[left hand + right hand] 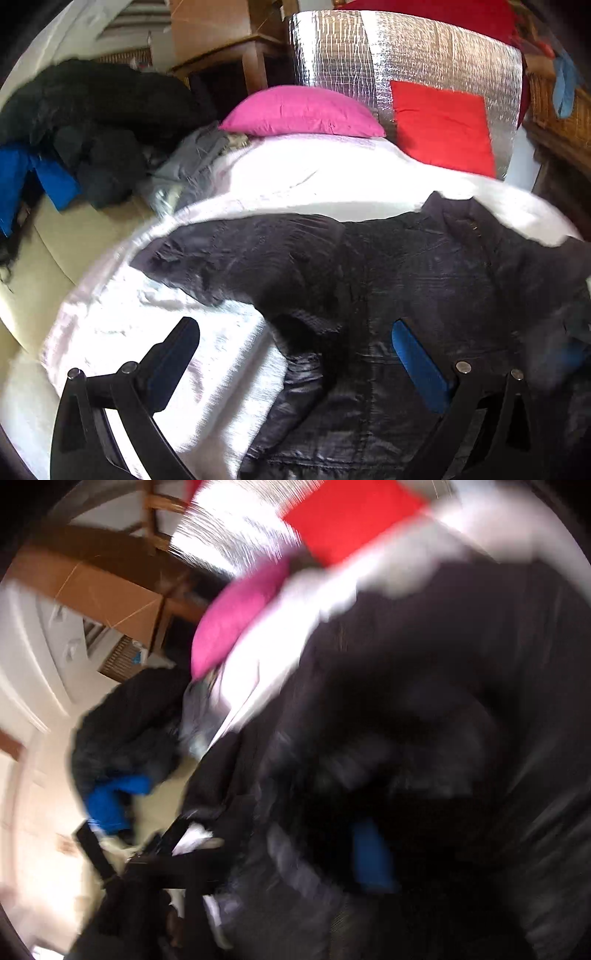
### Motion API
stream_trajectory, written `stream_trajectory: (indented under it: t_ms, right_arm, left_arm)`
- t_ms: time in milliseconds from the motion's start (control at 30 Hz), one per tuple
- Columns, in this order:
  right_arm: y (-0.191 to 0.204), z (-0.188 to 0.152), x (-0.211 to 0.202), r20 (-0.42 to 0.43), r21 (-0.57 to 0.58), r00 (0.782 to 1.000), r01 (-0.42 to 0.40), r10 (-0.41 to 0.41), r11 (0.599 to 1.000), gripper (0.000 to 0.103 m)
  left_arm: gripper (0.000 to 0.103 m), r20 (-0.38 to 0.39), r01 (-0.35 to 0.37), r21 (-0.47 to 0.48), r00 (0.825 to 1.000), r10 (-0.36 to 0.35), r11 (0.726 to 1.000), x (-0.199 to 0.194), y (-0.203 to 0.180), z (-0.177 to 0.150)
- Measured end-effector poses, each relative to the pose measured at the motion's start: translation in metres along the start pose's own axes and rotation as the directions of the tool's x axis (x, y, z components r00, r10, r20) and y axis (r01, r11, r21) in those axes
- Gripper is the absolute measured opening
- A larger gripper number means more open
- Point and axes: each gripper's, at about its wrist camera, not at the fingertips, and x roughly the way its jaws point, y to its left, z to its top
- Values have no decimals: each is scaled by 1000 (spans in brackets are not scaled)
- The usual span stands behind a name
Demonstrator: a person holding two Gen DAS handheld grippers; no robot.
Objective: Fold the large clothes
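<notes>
A large black jacket (406,266) lies spread across the white sheet (295,177) of a bed, one sleeve reaching left. My left gripper (293,326) hovers over its lower edge, open wide, with one black finger over the sheet and the blue-padded finger over the jacket; nothing is held. The right wrist view is tilted and badly blurred. In it the black jacket (443,701) fills the right half. My right gripper (273,842) shows a blue pad (369,853) far from the other finger, so it is open, with dark fabric beneath.
A pink pillow (303,110) and a red cushion (443,125) lean against a silver foil panel (351,55) at the head of the bed. A pile of dark clothes (99,122) with a blue garment (48,173) and a grey garment (192,162) sits far left. A cardboard box (210,26) stands behind.
</notes>
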Motion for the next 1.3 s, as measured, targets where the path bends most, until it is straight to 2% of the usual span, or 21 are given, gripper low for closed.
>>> stream_trajectory:
  t_ms: [100, 167, 200, 267, 333, 400, 433, 467, 567, 600, 667, 733, 800, 867, 900, 933, 1000, 1067, 1167, 1233, 1300]
  right_arm:
    - [0, -16, 2, -85, 55, 991, -103, 107, 993, 83]
    - [15, -16, -22, -67, 2, 987, -148, 148, 989, 83]
    - [21, -18, -41, -22, -44, 993, -116, 116, 992, 83]
    - [27, -11, -74, 106, -115, 994, 42, -30, 992, 83]
    - [17, -1, -107, 247, -130, 944, 255, -218, 958, 83]
    - [-3, 8, -130, 334, -68, 861, 429, -385, 901, 83]
    - [-16, 14, -137, 347, -34, 837, 462, -423, 886, 83]
    - [-30, 21, -143, 348, -1, 830, 465, -436, 885, 82]
    - [-77, 39, -150, 323, 121, 855, 388, -406, 914, 82]
    - [-86, 42, -148, 315, 136, 852, 395, -418, 908, 81]
    - [-97, 54, -141, 303, 152, 841, 422, -448, 894, 80]
    - [-111, 63, -133, 280, 157, 874, 367, -398, 917, 73]
    - [-125, 70, -122, 231, 171, 905, 323, -357, 931, 64]
    - [-131, 74, -102, 189, 169, 923, 306, -336, 937, 57]
    - [-132, 76, -97, 167, 168, 929, 305, -332, 937, 50]
    - [-132, 76, -91, 139, 170, 934, 305, -329, 937, 48]
    - [-128, 74, -80, 134, 153, 919, 351, -371, 924, 43]
    - [-116, 73, -78, 156, 124, 904, 381, -397, 916, 39]
    - [-101, 69, -81, 203, 98, 897, 379, -392, 920, 37]
    - [-99, 65, -80, 193, 84, 883, 419, -427, 904, 36]
    - [-102, 63, -72, 177, 89, 872, 447, -456, 890, 36]
  left_arm:
    - [103, -17, 61, -55, 998, -62, 997, 3, 2, 4]
    - [103, -19, 102, -74, 994, -104, 992, 5, -4, 6]
    - [103, -20, 130, -74, 991, -132, 989, 5, -8, 8]
    - [103, -19, 176, -55, 984, -177, 983, 5, -20, 10]
    - [103, -27, 204, -35, 978, -205, 978, 8, -32, 12]
    - [103, -47, 227, -23, 972, -228, 974, 16, -43, 15]
    - [103, -54, 229, -24, 972, -230, 973, 18, -46, 16]
    - [103, -60, 233, -29, 970, -234, 972, 23, -49, 17]
    - [103, -64, 247, -49, 966, -250, 968, 36, -52, 22]
    - [102, -64, 258, -56, 963, -262, 964, 42, -52, 25]
    - [92, -47, 278, -75, 958, -281, 958, 50, -51, 30]
    - [82, -48, 298, -82, 952, -302, 951, 59, -49, 33]
    - [82, -59, 302, -99, 949, -308, 948, 69, -50, 37]
    - [82, -64, 318, -111, 943, -326, 942, 76, -51, 39]
    - [82, -69, 334, -106, 937, -342, 937, 80, -56, 41]
    - [83, -82, 340, -92, 934, -348, 936, 84, -60, 42]
    - [83, -113, 358, -78, 924, -365, 930, 92, -69, 42]
    - [83, -158, 422, -110, 886, -435, 900, 105, -77, 40]
    - [83, -214, 515, -192, 809, -548, 835, 122, -84, 36]
    - [83, -240, 514, -247, 789, -566, 821, 133, -84, 33]
    - [83, -233, 503, -309, 783, -577, 807, 143, -78, 31]
